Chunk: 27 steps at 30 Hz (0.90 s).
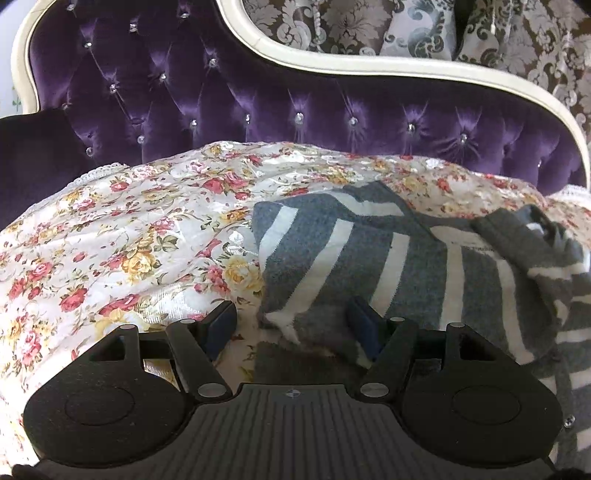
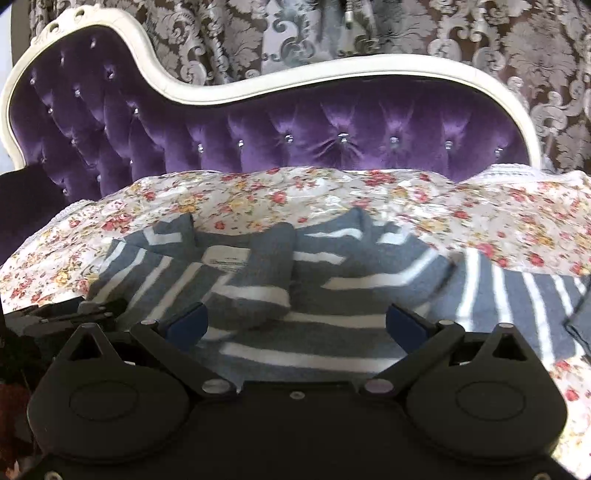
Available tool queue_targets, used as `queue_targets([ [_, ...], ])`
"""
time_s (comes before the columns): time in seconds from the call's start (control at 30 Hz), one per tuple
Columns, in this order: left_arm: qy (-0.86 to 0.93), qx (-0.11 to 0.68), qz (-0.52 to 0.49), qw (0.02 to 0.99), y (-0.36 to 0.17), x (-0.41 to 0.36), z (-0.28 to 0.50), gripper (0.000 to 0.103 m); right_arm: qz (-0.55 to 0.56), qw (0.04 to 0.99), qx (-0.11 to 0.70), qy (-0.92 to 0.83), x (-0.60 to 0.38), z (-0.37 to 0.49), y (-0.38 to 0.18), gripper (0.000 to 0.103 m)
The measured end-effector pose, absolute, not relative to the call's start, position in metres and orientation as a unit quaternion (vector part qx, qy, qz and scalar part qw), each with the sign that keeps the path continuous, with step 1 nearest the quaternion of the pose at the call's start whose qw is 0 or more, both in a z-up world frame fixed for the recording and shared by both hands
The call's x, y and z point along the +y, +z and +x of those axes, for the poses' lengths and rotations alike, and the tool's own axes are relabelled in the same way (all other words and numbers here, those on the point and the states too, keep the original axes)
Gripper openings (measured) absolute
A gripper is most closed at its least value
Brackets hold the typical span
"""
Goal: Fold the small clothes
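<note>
A grey sweater with white stripes [image 1: 369, 254] lies rumpled on a floral cloth [image 1: 122, 236] over the sofa seat. My left gripper [image 1: 291, 325] is open at the sweater's near left edge, with a bunched grey and white fold between its fingers. In the right wrist view the sweater [image 2: 332, 273] spreads across the middle, a sleeve cuff [image 2: 255, 295] folded over its front. My right gripper [image 2: 295, 321] is open wide, low over the sweater's near part, its blue pads [image 2: 188, 325] apart and holding nothing.
A purple tufted sofa back [image 1: 229, 99] with a cream frame [image 1: 369, 70] rises behind the cloth; it also shows in the right wrist view [image 2: 295, 133]. Patterned damask curtains [image 2: 406, 29] hang behind. The left gripper's body [image 2: 66, 314] shows at the left edge.
</note>
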<state>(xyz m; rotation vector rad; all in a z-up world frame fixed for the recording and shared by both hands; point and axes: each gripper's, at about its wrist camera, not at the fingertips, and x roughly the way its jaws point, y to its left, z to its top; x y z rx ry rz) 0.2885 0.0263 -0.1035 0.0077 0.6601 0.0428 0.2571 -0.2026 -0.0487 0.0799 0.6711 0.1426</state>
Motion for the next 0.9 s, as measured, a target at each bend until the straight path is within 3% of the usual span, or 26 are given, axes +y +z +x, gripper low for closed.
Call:
queue_targets([
  [0.27, 0.014, 0.348, 0.005, 0.938, -0.1, 0.028, 0.296, 0.069, -0.035, 0.926, 0.373, 0.043, -0.159, 0.299, -0.069, 0.1],
  [0.4, 0.012, 0.35, 0.005, 0.937, -0.1, 0.029, 0.297, 0.069, -0.056, 0.916, 0.398, 0.0, -0.165, 0.302, -0.08, 0.095],
  [0.9, 0.005, 0.355, 0.0, 0.935, -0.098, 0.032, 0.298, 0.069, 0.077, 0.915, 0.392, -0.049, -0.252, 0.26, -0.071, 0.095],
])
